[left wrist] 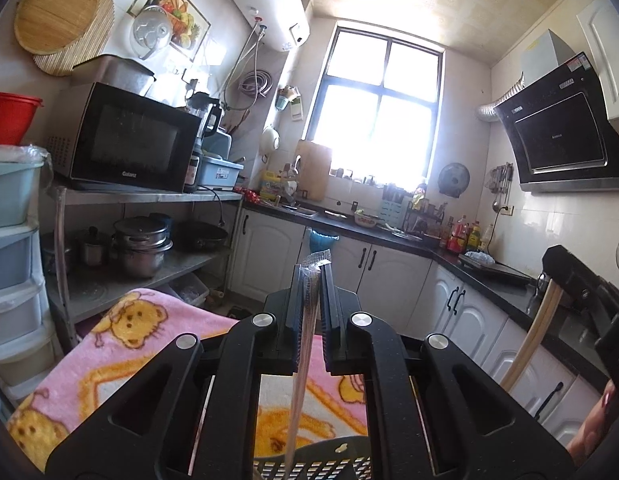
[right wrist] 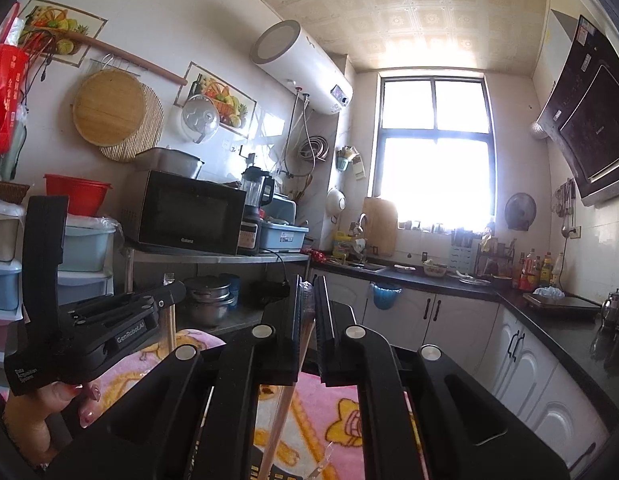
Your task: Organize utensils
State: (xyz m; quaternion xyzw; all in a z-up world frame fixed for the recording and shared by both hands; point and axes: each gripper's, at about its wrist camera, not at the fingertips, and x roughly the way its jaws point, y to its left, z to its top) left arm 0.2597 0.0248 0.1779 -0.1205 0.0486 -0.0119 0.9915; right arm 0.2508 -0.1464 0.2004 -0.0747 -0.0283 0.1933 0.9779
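Observation:
My left gripper [left wrist: 312,270] is shut on a pair of chopsticks in a clear plastic sleeve [left wrist: 303,360]; the sleeve's crimped end sticks out above the fingertips and the sticks hang down toward a black slotted basket [left wrist: 309,468] at the bottom edge. My right gripper [right wrist: 308,286] is shut on another sleeved pair of chopsticks [right wrist: 285,408] that hangs down under it. The right gripper also shows at the right of the left wrist view [left wrist: 565,272] with pale chopsticks [left wrist: 533,332] below it. The left gripper shows in the right wrist view [right wrist: 171,286], held by a hand.
A pink cartoon blanket [left wrist: 121,344] covers the surface below both grippers. A metal shelf [left wrist: 149,196] with a microwave [left wrist: 125,140] and pots [left wrist: 141,248] stands to the left. An L-shaped dark counter [left wrist: 489,276] with white cabinets runs ahead and to the right.

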